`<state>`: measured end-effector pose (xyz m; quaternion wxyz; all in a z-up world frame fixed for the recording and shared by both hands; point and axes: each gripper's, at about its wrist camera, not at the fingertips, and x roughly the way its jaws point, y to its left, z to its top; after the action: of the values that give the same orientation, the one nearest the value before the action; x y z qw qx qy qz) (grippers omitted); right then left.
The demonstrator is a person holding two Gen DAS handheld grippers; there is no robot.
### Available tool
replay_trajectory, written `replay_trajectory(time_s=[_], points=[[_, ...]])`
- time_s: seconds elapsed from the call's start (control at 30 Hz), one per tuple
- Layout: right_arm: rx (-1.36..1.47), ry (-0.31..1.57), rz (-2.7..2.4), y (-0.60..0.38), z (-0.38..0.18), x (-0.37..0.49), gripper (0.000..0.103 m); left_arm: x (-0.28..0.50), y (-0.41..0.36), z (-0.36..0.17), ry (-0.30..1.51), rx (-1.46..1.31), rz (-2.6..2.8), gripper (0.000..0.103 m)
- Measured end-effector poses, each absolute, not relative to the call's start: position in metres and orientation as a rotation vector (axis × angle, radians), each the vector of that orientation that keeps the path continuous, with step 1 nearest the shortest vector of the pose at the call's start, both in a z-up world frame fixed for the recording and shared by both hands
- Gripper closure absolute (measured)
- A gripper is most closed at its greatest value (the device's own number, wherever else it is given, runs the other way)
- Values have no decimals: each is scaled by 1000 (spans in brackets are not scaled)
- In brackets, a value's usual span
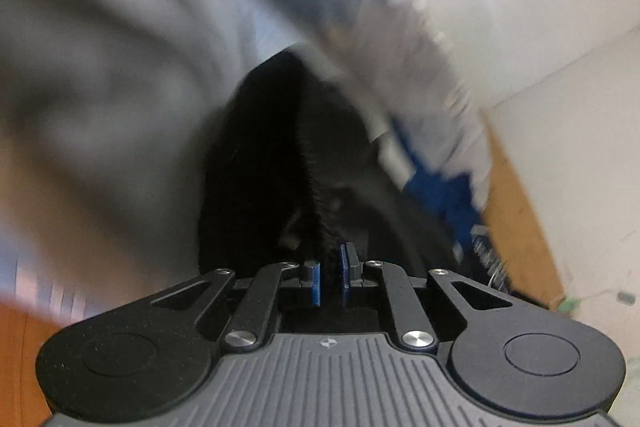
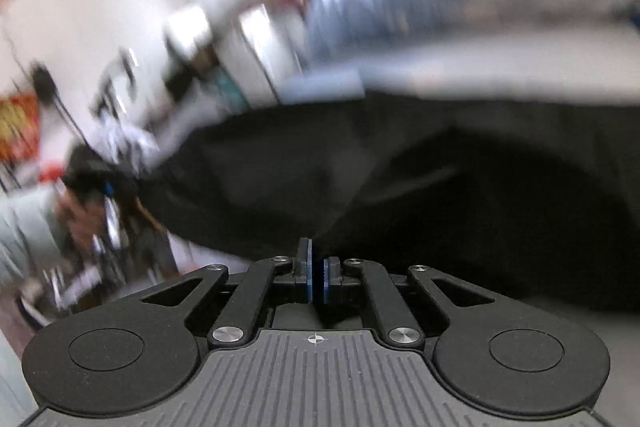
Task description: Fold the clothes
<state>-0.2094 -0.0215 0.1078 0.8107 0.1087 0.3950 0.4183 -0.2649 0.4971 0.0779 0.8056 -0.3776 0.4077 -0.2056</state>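
A black garment hangs in front of my left gripper. Its fuzzy seam edge runs down between the blue pads, which are shut on it. In the right wrist view the same black garment spreads wide across the middle and right. One edge comes to a point at my right gripper, whose pads are shut on the cloth with almost no gap. At the far left of that view a hand in a grey sleeve holds the garment's other end. Both views are blurred.
Pale grey fabric fills the left and top of the left wrist view. A blurred blue shape lies to the right, over an orange-brown wooden surface. Beyond the garment stand a light blue cloth and white walls.
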Motion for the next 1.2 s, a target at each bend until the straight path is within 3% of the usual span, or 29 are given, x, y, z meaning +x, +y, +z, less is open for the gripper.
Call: replay_trajectory(time_s=[0.17, 0.2, 0.3, 0.37, 0.43, 0.53, 0.6, 0.7, 0.9, 1.13, 1.17, 1.2], points=[[150, 945, 828, -21, 93, -234, 89, -300, 492, 45, 912, -867, -398, 83], [137, 949, 815, -21, 97, -237, 88, -304, 491, 44, 898, -882, -394, 76], [121, 947, 784, -26, 108, -246, 85, -312, 487, 40, 867, -902, -366, 69], [116, 937, 772, -26, 116, -249, 83, -320, 489, 36, 843, -931, -321, 56], [113, 926, 764, -25, 124, -253, 73, -329, 489, 31, 816, -960, -268, 23], [102, 895, 749, -24, 136, -261, 54, -349, 483, 22, 756, -1019, -216, 16], [99, 864, 748, -22, 142, -268, 51, -362, 472, 17, 725, -1020, -179, 12], [104, 826, 744, -21, 152, -278, 43, -379, 453, 8, 634, -1020, -101, 0], [92, 793, 756, -18, 162, -291, 41, -376, 453, -11, 434, -1125, -54, 0], [81, 758, 750, -17, 177, -303, 40, -328, 449, -20, 393, -1141, -36, 0], [81, 752, 747, -17, 179, -305, 39, -323, 450, -22, 401, -1136, -29, 1], [79, 747, 746, -17, 181, -306, 39, -320, 451, -23, 402, -1142, -22, 13]])
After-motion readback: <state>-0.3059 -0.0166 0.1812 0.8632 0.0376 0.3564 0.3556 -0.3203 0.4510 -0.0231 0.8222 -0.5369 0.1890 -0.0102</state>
